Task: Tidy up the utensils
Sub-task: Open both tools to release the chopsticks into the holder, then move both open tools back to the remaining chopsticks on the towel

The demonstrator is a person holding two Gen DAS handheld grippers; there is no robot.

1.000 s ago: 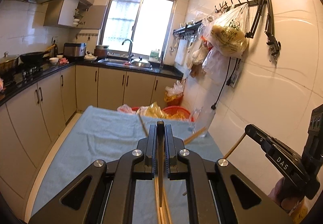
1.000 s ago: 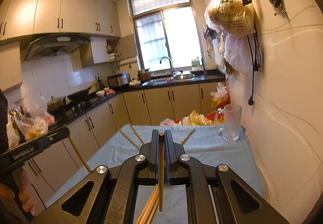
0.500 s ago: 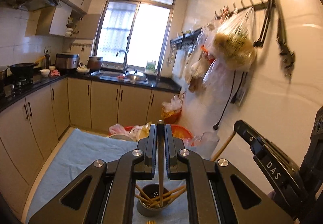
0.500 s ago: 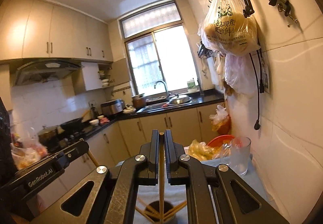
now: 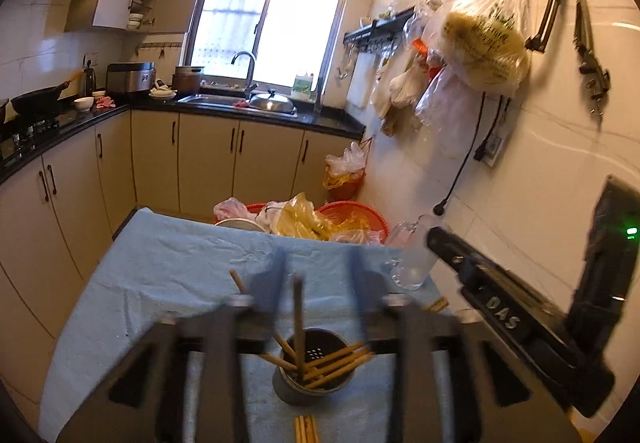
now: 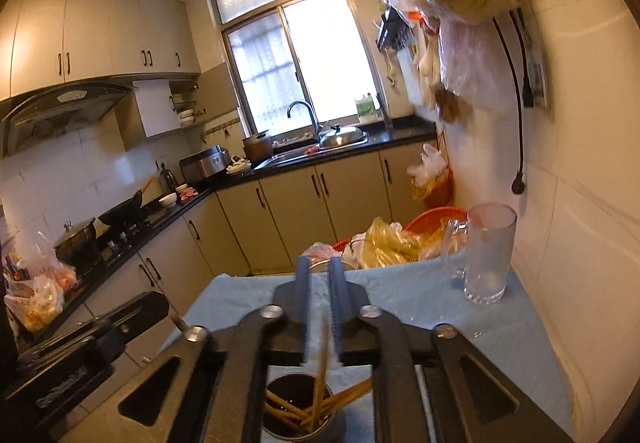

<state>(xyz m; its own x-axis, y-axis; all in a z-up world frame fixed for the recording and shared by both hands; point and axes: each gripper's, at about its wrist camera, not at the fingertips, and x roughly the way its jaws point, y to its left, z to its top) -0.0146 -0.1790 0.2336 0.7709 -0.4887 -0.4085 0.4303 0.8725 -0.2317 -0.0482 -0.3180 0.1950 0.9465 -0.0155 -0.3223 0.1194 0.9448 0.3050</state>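
Wooden chopstick (image 5: 297, 317) stands near upright between the left gripper (image 5: 318, 279)'s parted jaws, which have just been opening, its lower end in the metal holder (image 5: 312, 383) on the blue cloth (image 5: 160, 271). Right gripper (image 6: 319, 307), jaws likewise just opening, frees another chopstick (image 6: 320, 371) over the holder. Only the left view shows loose chopsticks (image 5: 306, 429) lying before the holder.

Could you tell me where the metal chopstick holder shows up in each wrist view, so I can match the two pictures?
Left wrist view: the metal chopstick holder stands low at centre on the blue cloth, between the open fingers.
Right wrist view: it sits at the bottom edge, centre, partly cut off.
Shared landmark: the glass mug, at the cloth's far right, near the wall.
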